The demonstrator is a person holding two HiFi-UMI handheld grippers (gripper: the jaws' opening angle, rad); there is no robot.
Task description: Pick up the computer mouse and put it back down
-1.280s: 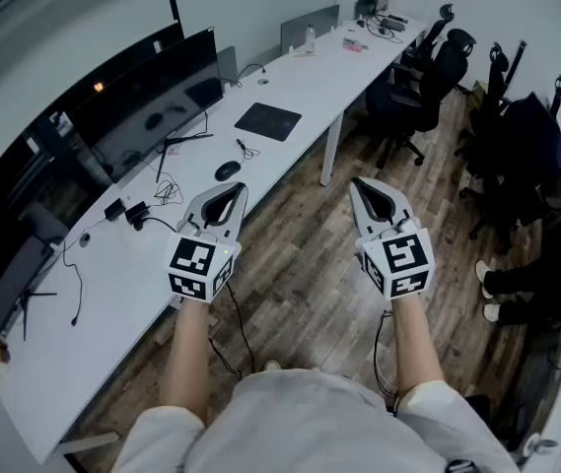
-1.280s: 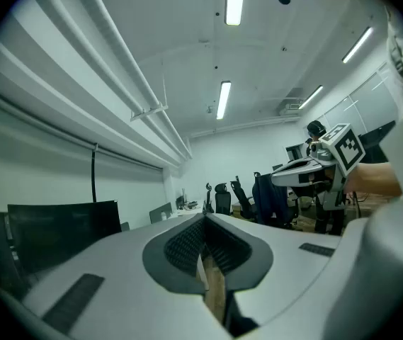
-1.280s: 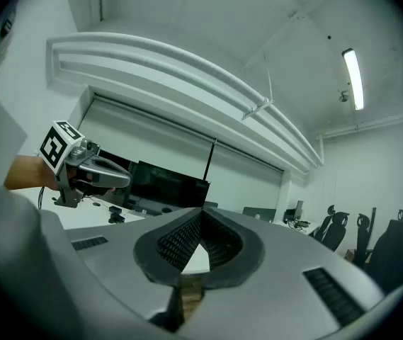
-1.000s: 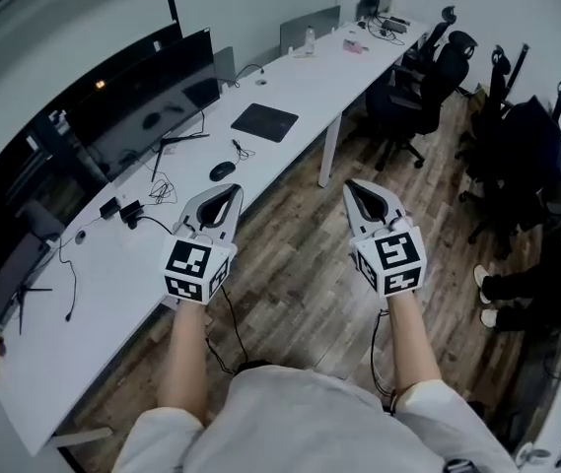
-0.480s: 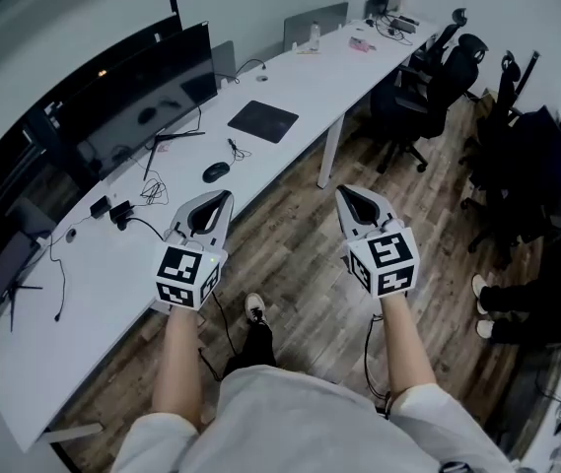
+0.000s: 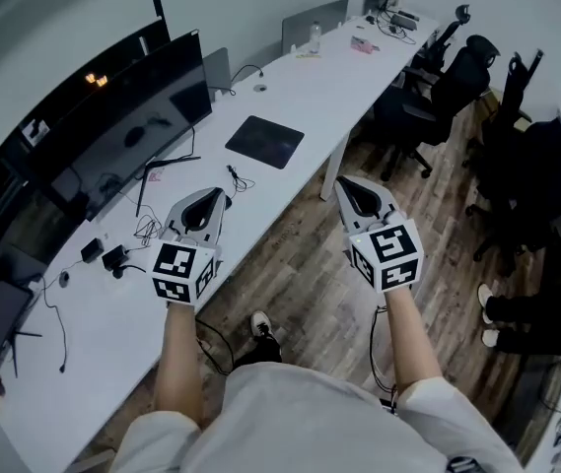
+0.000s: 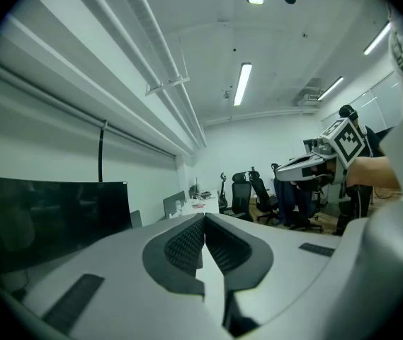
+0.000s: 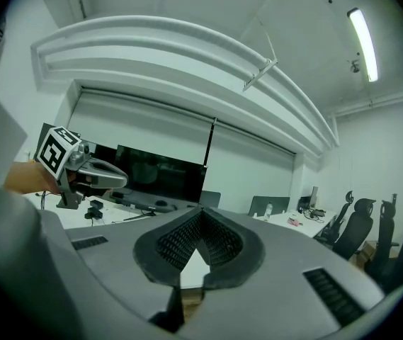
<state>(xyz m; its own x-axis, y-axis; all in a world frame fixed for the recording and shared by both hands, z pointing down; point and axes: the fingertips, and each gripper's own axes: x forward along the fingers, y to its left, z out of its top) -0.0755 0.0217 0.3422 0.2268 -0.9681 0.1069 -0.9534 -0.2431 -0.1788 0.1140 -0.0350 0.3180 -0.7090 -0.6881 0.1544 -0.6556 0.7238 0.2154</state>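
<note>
The computer mouse shows in no view; in the head view my left gripper (image 6: 213,197) hangs over the stretch of white desk (image 6: 290,87) beside the thin cable (image 6: 236,177) and covers it. Its jaws are shut and empty, as the left gripper view confirms with both pads (image 7: 195,241) pressed together. My right gripper (image 6: 351,185) is held over the wooden floor off the desk's front edge, also shut with nothing between its fingers (image 8: 189,241). Each gripper camera catches the other gripper (image 7: 307,165) (image 8: 91,172) at its side.
A black mouse pad (image 6: 264,140) lies on the desk beyond the left gripper. Dark monitors (image 6: 122,116) line the desk's far side, with cables and adapters (image 6: 103,254) in front. Black office chairs (image 6: 438,87) stand to the right. A bottle (image 6: 315,37) sits at the far end.
The person has stepped forward along the desk, carrying both shut grippers with them. The mouse, seen ahead of the left gripper earlier, is now hidden behind it.
</note>
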